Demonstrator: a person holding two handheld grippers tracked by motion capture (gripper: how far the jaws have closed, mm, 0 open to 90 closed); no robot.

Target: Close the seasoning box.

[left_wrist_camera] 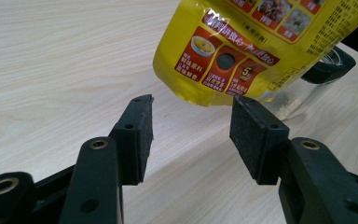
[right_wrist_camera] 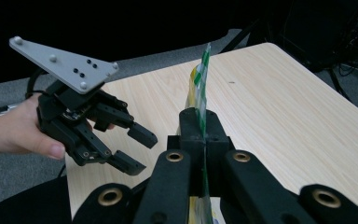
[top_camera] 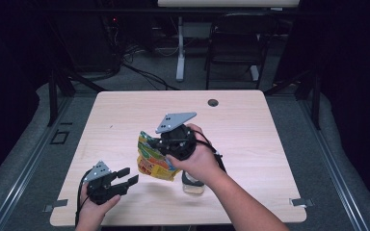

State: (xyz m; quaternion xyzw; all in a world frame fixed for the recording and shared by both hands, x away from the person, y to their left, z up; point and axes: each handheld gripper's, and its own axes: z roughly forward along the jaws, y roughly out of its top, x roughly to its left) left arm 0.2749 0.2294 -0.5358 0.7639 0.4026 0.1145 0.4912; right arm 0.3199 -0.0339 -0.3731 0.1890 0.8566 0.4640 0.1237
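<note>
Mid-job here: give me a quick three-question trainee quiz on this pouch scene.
1. True or false: the right hand-held gripper is shut on the top edge of the yellow pouch.
2. Which thing lies on the table just behind the pouch? A) a clear jar with a black lid B) a red mug C) a metal spoon
3. In a few words: how do the jaws of the left hand-held gripper stand, and is anything between them?

Key:
1. True.
2. A.
3. Open, with nothing between them; the pouch hangs just beyond the pads.
</note>
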